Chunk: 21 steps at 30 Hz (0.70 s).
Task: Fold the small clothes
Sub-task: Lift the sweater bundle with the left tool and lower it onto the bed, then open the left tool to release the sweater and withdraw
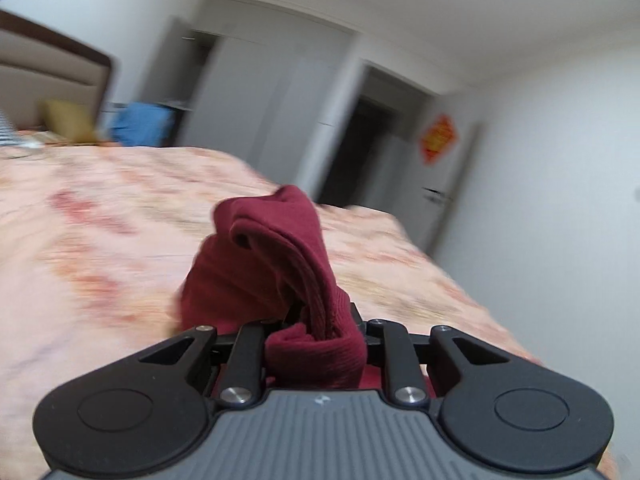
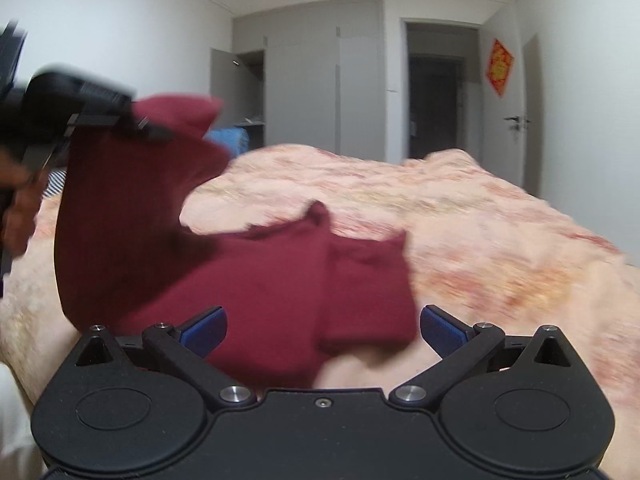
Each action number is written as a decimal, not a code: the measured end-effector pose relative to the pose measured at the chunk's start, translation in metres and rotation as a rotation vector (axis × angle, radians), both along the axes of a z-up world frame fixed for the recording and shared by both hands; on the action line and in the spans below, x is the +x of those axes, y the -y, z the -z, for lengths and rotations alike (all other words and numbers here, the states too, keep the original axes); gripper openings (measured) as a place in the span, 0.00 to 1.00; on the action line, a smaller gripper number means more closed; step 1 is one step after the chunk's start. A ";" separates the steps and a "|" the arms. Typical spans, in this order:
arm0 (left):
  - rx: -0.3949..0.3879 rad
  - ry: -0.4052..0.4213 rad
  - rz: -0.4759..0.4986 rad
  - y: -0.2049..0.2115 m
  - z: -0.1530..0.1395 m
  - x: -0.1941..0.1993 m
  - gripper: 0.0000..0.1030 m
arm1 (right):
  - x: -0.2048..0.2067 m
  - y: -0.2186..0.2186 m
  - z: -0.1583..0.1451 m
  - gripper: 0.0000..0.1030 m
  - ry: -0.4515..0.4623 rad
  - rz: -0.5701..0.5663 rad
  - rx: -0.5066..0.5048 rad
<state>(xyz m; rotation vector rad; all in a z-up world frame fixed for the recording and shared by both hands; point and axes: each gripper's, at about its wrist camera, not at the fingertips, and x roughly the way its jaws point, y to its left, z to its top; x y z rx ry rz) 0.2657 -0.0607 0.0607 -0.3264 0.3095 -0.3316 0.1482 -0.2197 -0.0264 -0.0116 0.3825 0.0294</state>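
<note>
A dark red knit garment (image 2: 272, 292) lies partly on the pink floral bedspread (image 2: 480, 240). My left gripper (image 1: 316, 328) is shut on a bunched edge of the garment (image 1: 272, 264) and holds it lifted above the bed. In the right wrist view the left gripper (image 2: 132, 120) shows at the upper left with the cloth hanging from it. My right gripper (image 2: 322, 330) is open, its blue-padded fingertips (image 2: 442, 330) spread on either side of the garment's near folded part, which lies between them.
The bedspread (image 1: 100, 240) covers the bed. A headboard (image 1: 52, 72), a yellow pillow (image 1: 68, 120) and a blue item (image 1: 140, 124) are at the far end. Grey wardrobes (image 2: 320, 80), a dark doorway (image 2: 436, 92) and a door (image 2: 528, 120) stand behind.
</note>
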 end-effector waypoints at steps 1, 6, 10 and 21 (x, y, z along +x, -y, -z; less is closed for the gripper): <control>-0.007 -0.003 0.046 0.016 -0.001 0.002 0.21 | -0.005 0.005 0.001 1.00 -0.010 0.016 -0.006; 0.072 -0.085 0.235 0.094 0.025 0.012 0.21 | -0.023 0.029 0.012 1.00 -0.067 0.081 -0.017; 0.142 -0.231 0.276 0.125 0.058 0.018 0.21 | -0.032 0.039 0.019 1.00 -0.095 0.126 -0.017; 0.076 -0.240 0.335 0.110 0.056 0.008 0.64 | -0.032 0.042 0.021 1.00 -0.107 0.159 -0.003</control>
